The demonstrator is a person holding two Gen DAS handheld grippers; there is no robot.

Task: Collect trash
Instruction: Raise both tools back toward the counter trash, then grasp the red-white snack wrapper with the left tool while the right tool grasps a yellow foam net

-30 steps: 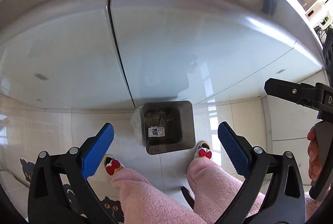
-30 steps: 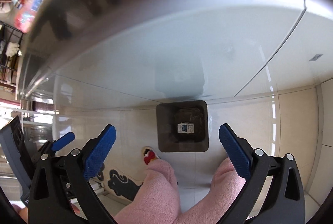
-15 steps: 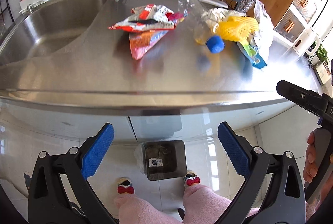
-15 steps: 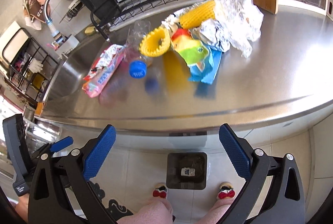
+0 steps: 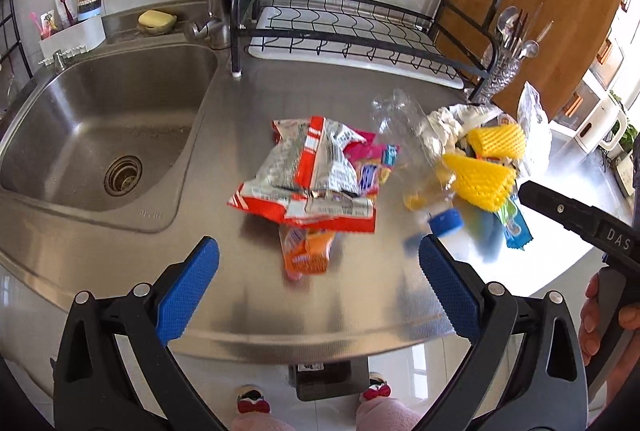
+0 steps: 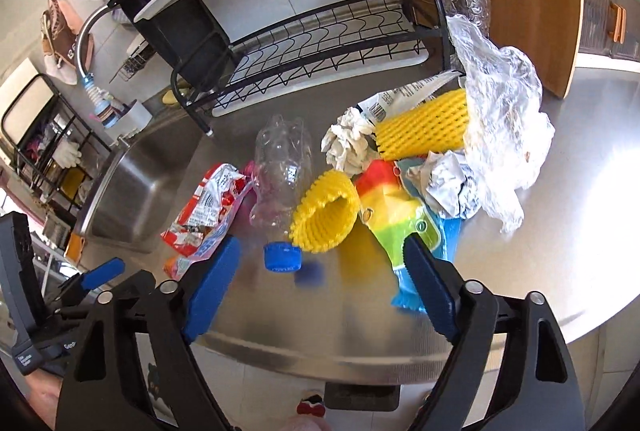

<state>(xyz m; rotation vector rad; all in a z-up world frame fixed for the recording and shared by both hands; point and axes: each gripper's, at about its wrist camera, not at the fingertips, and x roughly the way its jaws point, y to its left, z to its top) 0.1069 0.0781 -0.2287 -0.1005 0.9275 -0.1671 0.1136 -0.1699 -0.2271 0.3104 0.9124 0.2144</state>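
Two grippers hang over the front edge of a stainless steel counter [image 5: 120, 243], both aimed down at a scatter of trash. The left gripper [image 5: 318, 287] has its blue pads wide apart with nothing between them; the right gripper [image 6: 320, 285] has just been narrowing its jaws, yet they remain apart and grip nothing (the pads touch no item). Below the counter edge, on the floor, the top of a dark trash bin [image 5: 328, 379] shows between two slippers with red bows [image 5: 252, 405]. Nearest on the steel, seen by the left wrist camera, lies an orange snack packet [image 5: 306, 251], partly under a silver-and-red snack wrapper [image 5: 308, 179] near the counter's middle. To the right of these a crushed clear plastic bottle [image 6: 280, 171] lies with its blue cap [image 6: 282, 258] toward the front edge, just beside an open yellow foam fruit net [image 6: 326, 217]. A rainbow-coloured wrapper [image 6: 394, 215] and a blue packet [image 6: 448, 235] lie at the right pad. Behind them: crumpled tissue [image 6: 348, 141], a second yellow foam net [image 6: 420, 129], a balled grey paper [image 6: 448, 185] and a crinkled clear plastic bag [image 6: 504, 127]. Farther back stand the sink [image 5: 100, 127] at left, a black dish rack [image 5: 352, 31] and a cutlery holder [image 5: 508, 59].
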